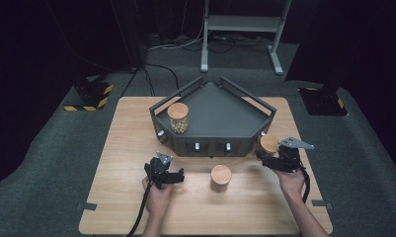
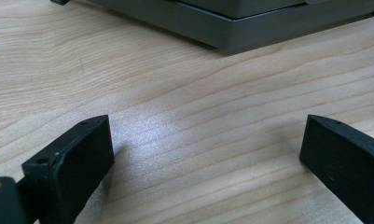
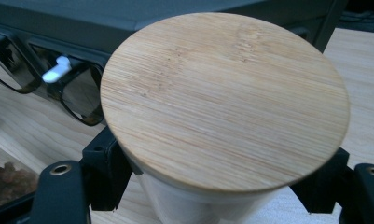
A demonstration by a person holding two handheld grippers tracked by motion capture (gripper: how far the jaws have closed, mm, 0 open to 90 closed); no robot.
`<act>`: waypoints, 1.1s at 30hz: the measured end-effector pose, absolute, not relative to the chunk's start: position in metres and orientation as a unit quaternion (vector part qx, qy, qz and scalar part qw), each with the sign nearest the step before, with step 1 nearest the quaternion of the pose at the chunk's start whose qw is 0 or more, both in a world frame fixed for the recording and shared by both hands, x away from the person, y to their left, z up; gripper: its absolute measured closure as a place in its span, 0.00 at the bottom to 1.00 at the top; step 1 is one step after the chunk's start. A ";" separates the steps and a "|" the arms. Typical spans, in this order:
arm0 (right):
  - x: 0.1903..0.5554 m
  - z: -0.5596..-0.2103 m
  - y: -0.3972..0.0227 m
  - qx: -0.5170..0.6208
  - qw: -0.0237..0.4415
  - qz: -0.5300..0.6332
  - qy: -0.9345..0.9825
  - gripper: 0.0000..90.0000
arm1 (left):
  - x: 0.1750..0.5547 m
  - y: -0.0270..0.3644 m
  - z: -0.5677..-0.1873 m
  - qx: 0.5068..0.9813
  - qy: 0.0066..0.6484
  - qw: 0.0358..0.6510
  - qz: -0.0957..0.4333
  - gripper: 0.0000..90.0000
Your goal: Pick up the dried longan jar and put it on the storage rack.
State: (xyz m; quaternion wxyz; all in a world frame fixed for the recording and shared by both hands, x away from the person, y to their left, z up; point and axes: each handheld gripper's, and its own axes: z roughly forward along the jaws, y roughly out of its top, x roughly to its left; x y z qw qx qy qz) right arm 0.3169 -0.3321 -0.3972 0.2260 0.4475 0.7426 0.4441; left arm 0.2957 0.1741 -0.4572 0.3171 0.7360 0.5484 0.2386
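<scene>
Now the right gripper (image 1: pixel 270 157) pinches a jar (image 1: pixel 268 145) just under its round wooden lid (image 3: pixel 224 100); the jar sits squarely between the two black jaws, one pad on each side of its pale body. From above, this jar is at the right front corner of the grey tray (image 1: pixel 213 139), just beside its wall. The left gripper (image 1: pixel 178 177) rests low over the bare table (image 2: pixel 184 116) with its jaws spread wide and nothing between them. A second jar (image 1: pixel 220 177) stands on the table between both grippers, and a third (image 1: pixel 178 118) stands in the tray's left part.
</scene>
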 end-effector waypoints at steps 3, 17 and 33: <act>0.315 -0.392 -0.335 0.445 0.229 0.452 0.738 0.28 | 0.296 0.174 -0.457 0.736 0.548 0.317 0.239 0.03; 0.319 -0.361 -0.335 0.442 0.232 0.456 0.737 0.28 | 0.296 0.174 -0.457 0.736 0.548 0.317 0.239 0.03; 0.331 -0.330 -0.328 0.432 0.228 0.465 0.738 0.28 | 0.296 0.174 -0.457 0.736 0.548 0.317 0.239 0.03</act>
